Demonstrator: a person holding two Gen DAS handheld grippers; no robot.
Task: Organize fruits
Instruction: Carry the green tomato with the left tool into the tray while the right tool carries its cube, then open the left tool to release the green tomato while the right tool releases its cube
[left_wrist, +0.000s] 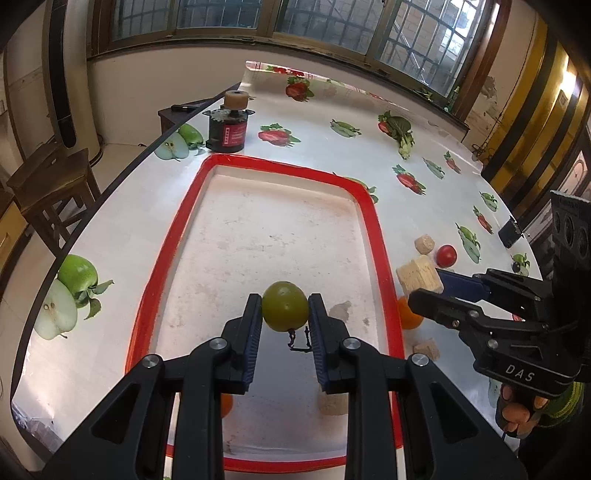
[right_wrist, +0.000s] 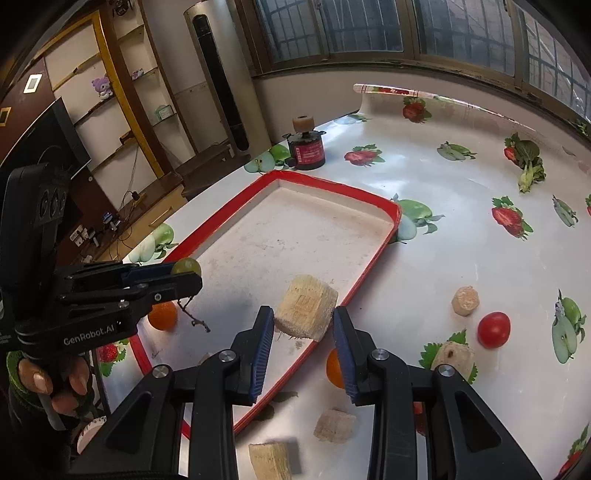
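Green grape (left_wrist: 285, 306) pinched in left gripper (left_wrist: 285, 314) over red-rimmed tray (left_wrist: 373, 218) | right gripper (right_wrist: 303, 325) clamps pale sugarcane chunk (right_wrist: 306, 312) above tray edge | orange (right_wrist: 334, 369) half-hidden behind finger | fruit-print tablecloth (right_wrist: 461, 177), barred windows (left_wrist: 229, 14)

I see a white tray (left_wrist: 373, 218) with a red rim and a scuffed, stained floor. The tablecloth (left_wrist: 332, 147) is white, printed with red strawberries and green apples. The grape (left_wrist: 285, 311) is yellow-green. The cut block (right_wrist: 306, 312) is pale beige. The tomato (right_wrist: 494, 329) is red. 2 oranges (right_wrist: 162, 315) are orange. Both grippers (right_wrist: 303, 326) are black with blue pads (right_wrist: 263, 350).
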